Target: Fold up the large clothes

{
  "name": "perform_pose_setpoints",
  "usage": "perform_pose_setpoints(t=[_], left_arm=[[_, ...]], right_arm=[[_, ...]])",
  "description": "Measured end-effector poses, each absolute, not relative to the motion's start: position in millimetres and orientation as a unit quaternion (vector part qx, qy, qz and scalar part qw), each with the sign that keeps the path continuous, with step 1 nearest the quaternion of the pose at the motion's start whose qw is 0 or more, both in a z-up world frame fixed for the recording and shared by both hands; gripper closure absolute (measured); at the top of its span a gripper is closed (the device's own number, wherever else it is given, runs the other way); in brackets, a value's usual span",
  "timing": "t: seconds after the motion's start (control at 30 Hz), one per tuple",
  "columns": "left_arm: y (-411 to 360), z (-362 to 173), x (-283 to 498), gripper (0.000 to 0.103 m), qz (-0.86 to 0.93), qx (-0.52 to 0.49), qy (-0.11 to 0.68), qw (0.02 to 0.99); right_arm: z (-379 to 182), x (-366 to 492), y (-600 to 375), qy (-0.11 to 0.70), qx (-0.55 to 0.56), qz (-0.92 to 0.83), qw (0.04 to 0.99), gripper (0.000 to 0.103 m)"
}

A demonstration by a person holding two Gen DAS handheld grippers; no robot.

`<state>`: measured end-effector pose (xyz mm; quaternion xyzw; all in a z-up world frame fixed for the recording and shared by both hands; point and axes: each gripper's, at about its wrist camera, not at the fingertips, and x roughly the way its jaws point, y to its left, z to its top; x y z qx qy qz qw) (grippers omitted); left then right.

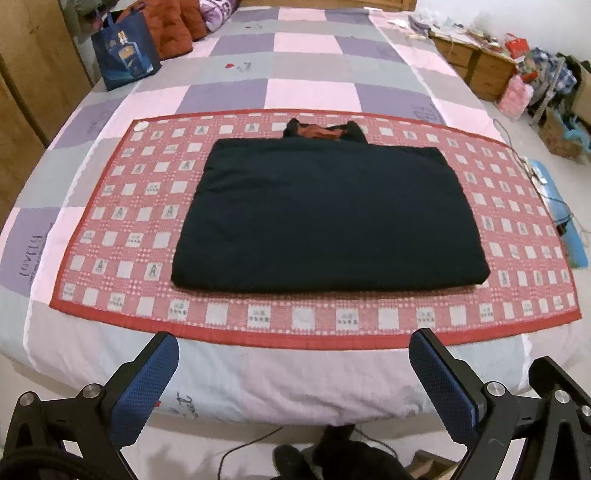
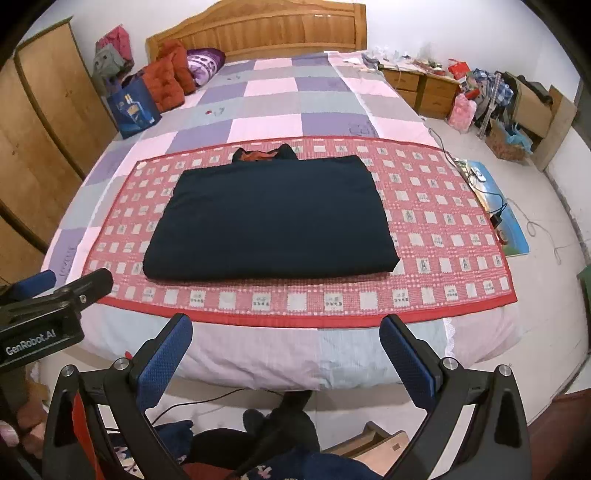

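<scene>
At the far left corner of the bed [image 2: 266,363], a blue gift bag [image 2: 135,107] stands on the checked bedspread with a rust-red quilted jacket [image 2: 168,79] and a purple patterned pillow [image 2: 203,62] just beside it, all below the wooden headboard [image 2: 258,31]; a wooden wardrobe [image 2: 44,122] runs along the bed's left side. Nearer the foot, a red checked mat [image 1: 110,236] lies across the bed from edge to edge, and the dark navy garment [image 1: 325,218] sits folded into a flat rectangle at the mat's middle, well inside its red border on every side. At the garment's far edge two dark points of cloth stick out, with a strip of orange-brown lining [image 1: 314,131] between them. The left gripper [image 1: 293,350] hangs off the bed's foot edge, its blue-padded fingers spread wide apart and empty; in the right wrist view its black body shows at the left. The right gripper [image 2: 286,336] hovers at the same foot edge, its fingers equally wide apart and holding nothing, neither one touching the garment or the mat. Off the bed's right edge, a blue floor mat [image 2: 506,221] with cables on it lies on the floor, and a wooden bedside cabinet [image 2: 421,88] stands by the far right corner with a cluttered pile of bags and clothes [image 2: 487,92] beside it.
</scene>
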<state>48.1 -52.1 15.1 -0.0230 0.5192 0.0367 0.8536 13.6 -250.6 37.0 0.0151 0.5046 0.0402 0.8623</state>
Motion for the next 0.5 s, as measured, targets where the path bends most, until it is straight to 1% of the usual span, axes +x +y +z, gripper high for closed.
perform_pose_setpoints(t=[0.5], left_arm=[[-58.9,20.6,46.5,0.001,0.03,-0.022,0.518,0.855]], right_arm=[[48.2,14.6,-245.3,0.5,0.013,0.04,0.865,0.001]])
